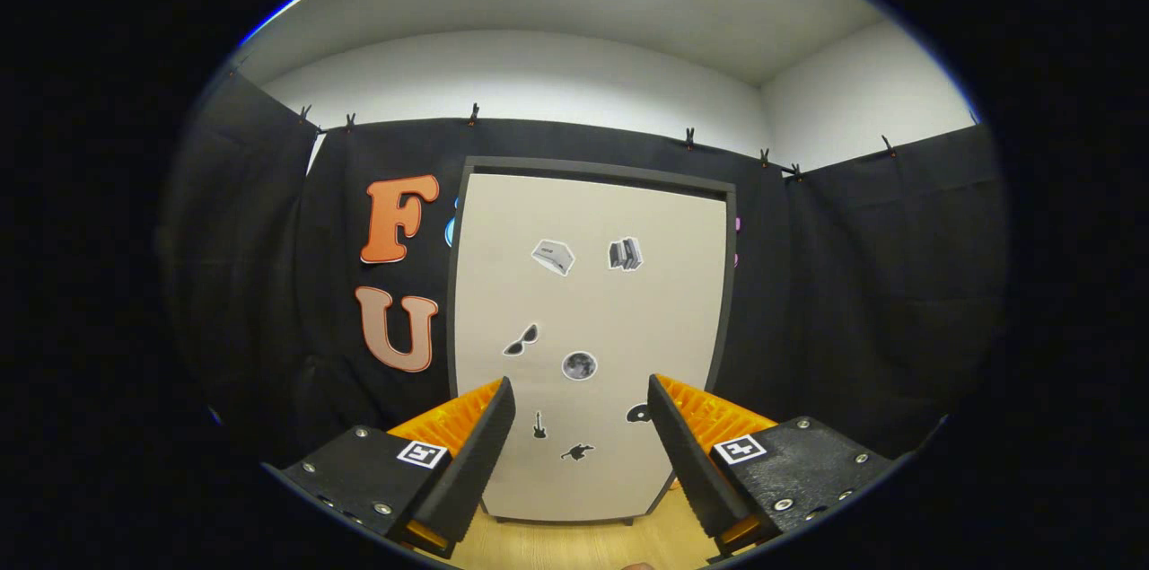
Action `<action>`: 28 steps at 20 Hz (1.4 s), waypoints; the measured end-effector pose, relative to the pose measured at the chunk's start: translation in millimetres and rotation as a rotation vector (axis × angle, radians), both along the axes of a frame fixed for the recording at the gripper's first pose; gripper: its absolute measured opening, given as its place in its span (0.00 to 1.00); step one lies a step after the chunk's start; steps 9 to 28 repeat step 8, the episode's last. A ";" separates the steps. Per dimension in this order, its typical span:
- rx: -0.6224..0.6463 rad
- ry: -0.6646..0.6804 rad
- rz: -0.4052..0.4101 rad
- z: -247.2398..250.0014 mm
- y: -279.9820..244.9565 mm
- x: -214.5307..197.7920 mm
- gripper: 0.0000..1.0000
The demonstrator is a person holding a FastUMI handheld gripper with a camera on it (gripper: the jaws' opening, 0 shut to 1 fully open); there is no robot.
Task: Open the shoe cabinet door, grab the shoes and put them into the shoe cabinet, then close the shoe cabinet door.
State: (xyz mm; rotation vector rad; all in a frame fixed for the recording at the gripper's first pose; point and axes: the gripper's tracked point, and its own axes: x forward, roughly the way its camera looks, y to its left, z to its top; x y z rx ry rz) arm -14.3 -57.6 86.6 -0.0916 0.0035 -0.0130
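Two black fingers of the gripper (582, 390), each wedge-shaped with ridged orange backing, are standing spread apart, gripping nothing. Beyond them a tall cabinet (467, 301) is facing the camera, its smooth beige door (592, 310) sitting shut within a dark frame. Small flat stickers (553, 256) are dotting the door. Pale wood-grain floor (583, 543) is showing beneath.

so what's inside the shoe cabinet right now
That cannot be seen: the cabinet door is shut and covers the whole inside. Only its pale front with small stickers shows, standing on the wooden floor. The gripper is open, short of the door.
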 end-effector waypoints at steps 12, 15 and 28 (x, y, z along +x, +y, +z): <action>-0.009 0.029 -0.007 -15.8 -10.7 -0.3 0.93; -0.009 0.029 -0.007 -15.8 -10.7 -0.3 0.93; -0.009 0.029 -0.007 -15.8 -10.7 -0.3 0.93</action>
